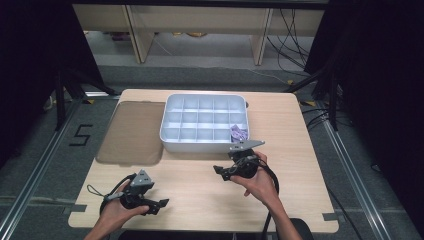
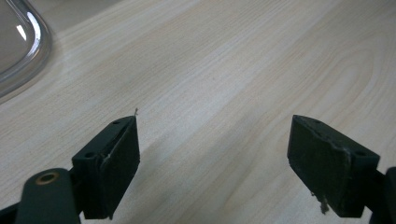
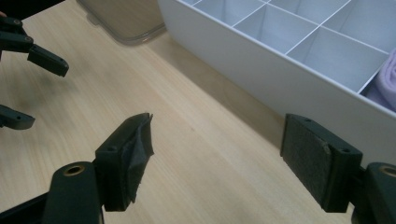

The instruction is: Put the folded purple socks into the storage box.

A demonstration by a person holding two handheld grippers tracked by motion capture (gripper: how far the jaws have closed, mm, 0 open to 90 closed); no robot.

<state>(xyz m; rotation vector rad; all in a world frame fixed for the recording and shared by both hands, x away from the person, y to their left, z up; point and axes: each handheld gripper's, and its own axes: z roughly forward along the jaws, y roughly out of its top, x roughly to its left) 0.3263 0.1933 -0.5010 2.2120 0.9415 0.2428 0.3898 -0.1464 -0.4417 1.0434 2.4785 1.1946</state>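
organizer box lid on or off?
Off. The white organizer box sits open-topped with its compartments exposed; the clear lid lies flat on the table beside its left side.

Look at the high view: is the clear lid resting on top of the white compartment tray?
No, the clear lid lies flat on the table to the left of the white compartment tray, whose compartments are uncovered.

Light falls from overhead onto the pale wooden table (image 1: 200,185); surroundings dark. High view soft, low in detail. Glare streak on the clear plastic lid (image 2: 23,42). Soft shadow along the white compartment tray (image 3: 280,79). Near jaws slightly blurred.
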